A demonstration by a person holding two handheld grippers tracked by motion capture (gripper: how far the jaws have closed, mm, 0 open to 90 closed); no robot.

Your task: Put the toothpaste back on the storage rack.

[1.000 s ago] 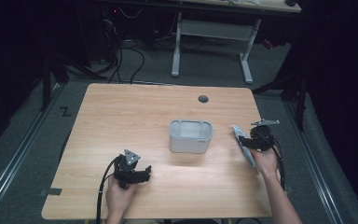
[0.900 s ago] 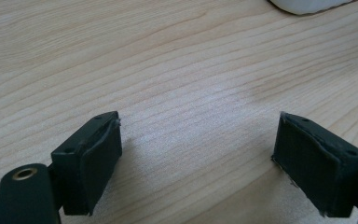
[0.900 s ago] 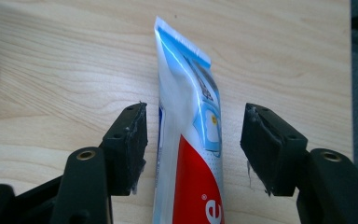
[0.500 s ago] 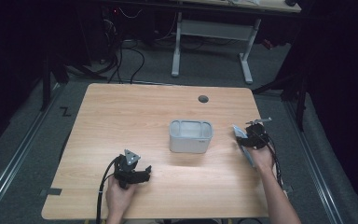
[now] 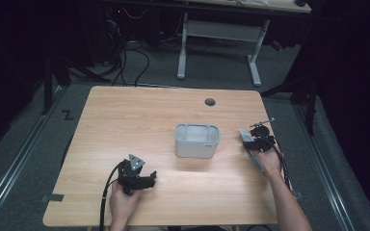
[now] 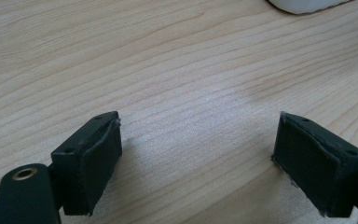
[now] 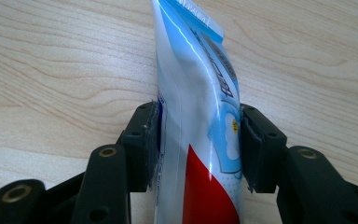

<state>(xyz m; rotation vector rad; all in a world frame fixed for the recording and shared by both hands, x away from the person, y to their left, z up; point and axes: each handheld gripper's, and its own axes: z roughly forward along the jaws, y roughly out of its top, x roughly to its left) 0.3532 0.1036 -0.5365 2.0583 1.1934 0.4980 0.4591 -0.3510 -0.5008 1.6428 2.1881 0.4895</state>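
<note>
Right gripper (image 7: 199,140) now clamped on the tube (image 7: 200,116), lifted slightly off the desk (image 5: 125,120) toward the bin (image 5: 197,140); left gripper (image 6: 205,154) agape, idle.

Light falls from overhead onto the desk (image 5: 125,120), which stands bright while the floor and the room around it sink into near black. The high view is soft and a little grainy, with a pale sheen on the wood near the grey bin (image 5: 197,140). In the left gripper view the fingers (image 6: 93,158) cast faint, diffuse shadows and blur at the lower corners. In the right gripper view the glossy tube (image 7: 200,116) carries white glare streaks, and the wood grain stays crisp.
</note>
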